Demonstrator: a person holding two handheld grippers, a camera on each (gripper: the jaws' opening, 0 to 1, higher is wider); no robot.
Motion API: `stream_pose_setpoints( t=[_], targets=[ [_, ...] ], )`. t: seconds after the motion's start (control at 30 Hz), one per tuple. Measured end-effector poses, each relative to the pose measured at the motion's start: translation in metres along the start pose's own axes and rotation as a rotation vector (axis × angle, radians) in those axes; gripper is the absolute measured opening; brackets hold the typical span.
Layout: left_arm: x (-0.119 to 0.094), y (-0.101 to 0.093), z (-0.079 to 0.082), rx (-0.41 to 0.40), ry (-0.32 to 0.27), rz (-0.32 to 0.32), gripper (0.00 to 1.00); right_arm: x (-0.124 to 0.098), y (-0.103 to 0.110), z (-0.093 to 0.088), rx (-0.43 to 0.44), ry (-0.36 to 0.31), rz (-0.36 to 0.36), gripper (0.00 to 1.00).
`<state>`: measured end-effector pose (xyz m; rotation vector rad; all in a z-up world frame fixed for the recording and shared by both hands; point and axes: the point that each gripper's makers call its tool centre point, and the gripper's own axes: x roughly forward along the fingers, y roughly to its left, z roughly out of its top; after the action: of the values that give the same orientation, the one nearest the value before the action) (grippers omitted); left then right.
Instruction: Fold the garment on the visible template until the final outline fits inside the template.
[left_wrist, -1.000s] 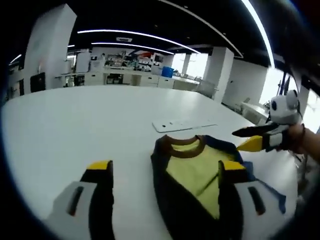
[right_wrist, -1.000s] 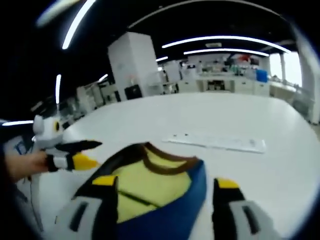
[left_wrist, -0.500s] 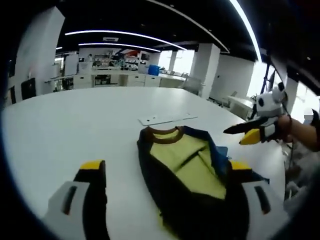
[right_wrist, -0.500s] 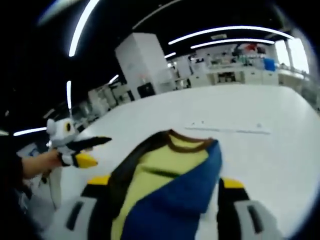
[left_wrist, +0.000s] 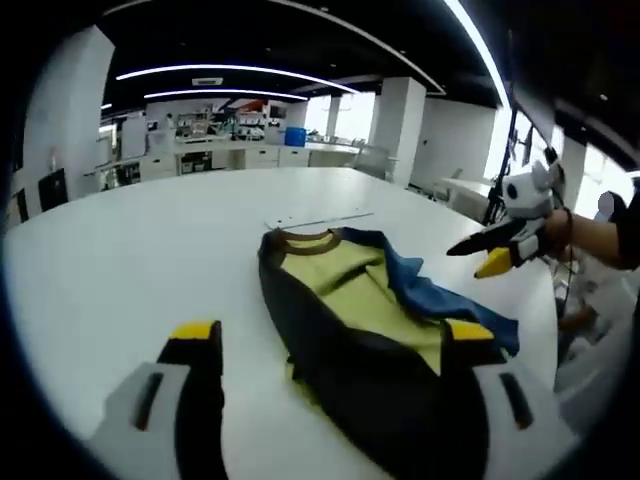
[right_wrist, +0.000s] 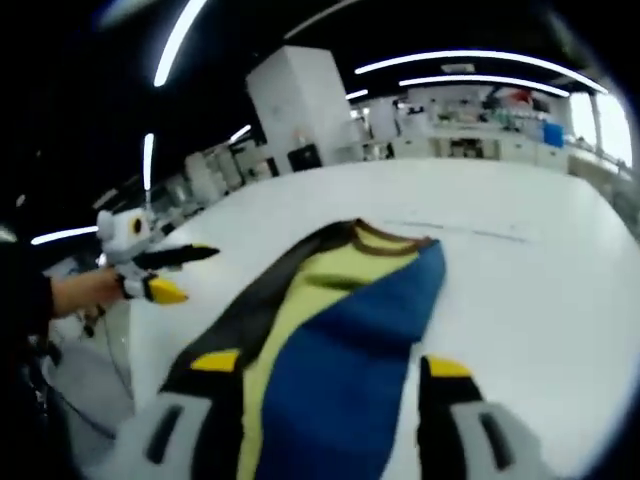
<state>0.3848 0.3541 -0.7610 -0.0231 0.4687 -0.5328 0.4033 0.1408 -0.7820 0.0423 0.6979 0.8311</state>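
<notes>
Garment (left_wrist: 370, 320) of soft cloth, with dark, yellow-green and blue panels and a brown ribbed collar, is seen lying partly folded on a broad white tabletop (left_wrist: 130, 240) in a large room lit by long ceiling strips. A thin pale template (left_wrist: 318, 219) lies just beyond the collar. Left tongs (left_wrist: 330, 345) and right tongs (right_wrist: 327, 372) are held spread, with nothing gripped.

The garment (left_wrist: 370, 330) is lying longer and narrower now, its blue side (right_wrist: 345, 345) spreading lower centre; the far tool (left_wrist: 490, 250) is sitting higher right.
</notes>
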Motion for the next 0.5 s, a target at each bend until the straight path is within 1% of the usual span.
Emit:
stream_pose_setpoints(
  t=[0.17, 0.23, 0.37, 0.43, 0.5],
  targets=[
    [-0.013, -0.008, -0.020, -0.001, 0.016, 0.000, 0.77, -0.010, 0.000, -0.013, -0.009, 0.008, -0.033, 0.58],
    [-0.017, -0.012, -0.027, -0.006, 0.019, -0.002, 0.71, -0.015, 0.003, -0.019, -0.035, 0.014, -0.048, 0.54],
    [-0.027, -0.024, -0.040, -0.013, 0.024, -0.010, 0.65, -0.021, 0.006, -0.036, -0.074, 0.049, -0.080, 0.48],
    [-0.030, -0.028, -0.047, -0.002, 0.041, -0.004, 0.62, -0.024, 0.007, -0.044, -0.076, 0.062, -0.092, 0.46],
    [-0.033, -0.031, -0.054, -0.006, 0.050, -0.001, 0.59, -0.027, 0.009, -0.050, -0.063, 0.060, -0.096, 0.43]
  ],
)
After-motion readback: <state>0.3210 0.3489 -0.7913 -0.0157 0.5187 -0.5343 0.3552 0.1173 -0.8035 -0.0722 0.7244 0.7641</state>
